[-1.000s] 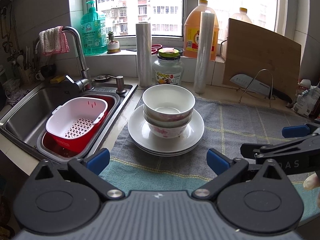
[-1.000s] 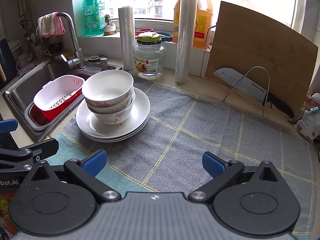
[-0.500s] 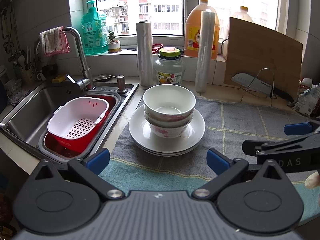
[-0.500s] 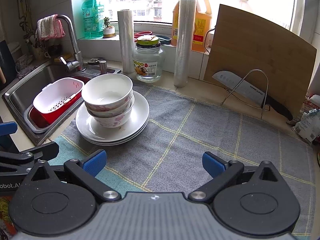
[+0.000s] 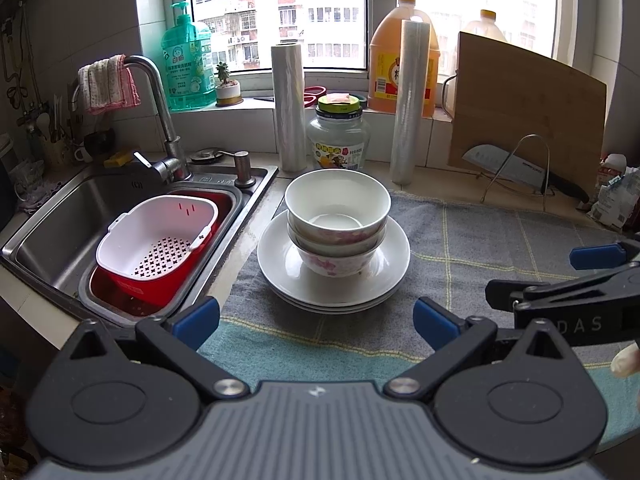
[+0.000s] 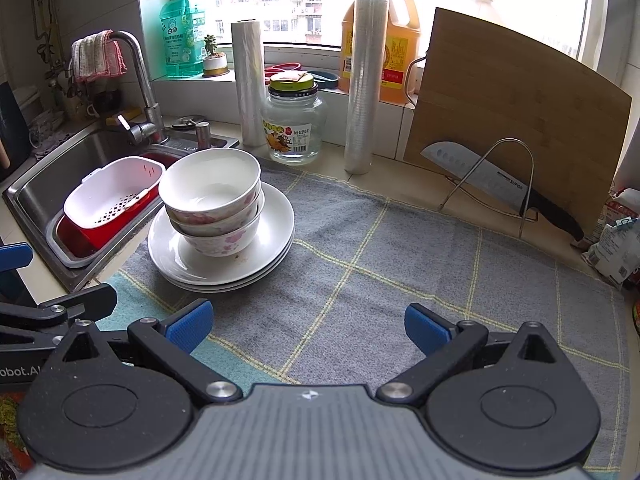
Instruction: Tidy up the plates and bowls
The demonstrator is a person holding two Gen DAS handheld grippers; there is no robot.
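While both claws gape | bowls [image 5: 337, 216] stacked upright on plates [image 5: 384, 276]

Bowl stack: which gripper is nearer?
Left. The left gripper faces the bowl stack head-on, just short of the plates. The right gripper sits off to the stack's right, farther away. Jaws open on both.

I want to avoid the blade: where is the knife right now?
The knife rests on a wire rack against the cutting board, at the counter's far right in both views, well right of the stacked bowls.
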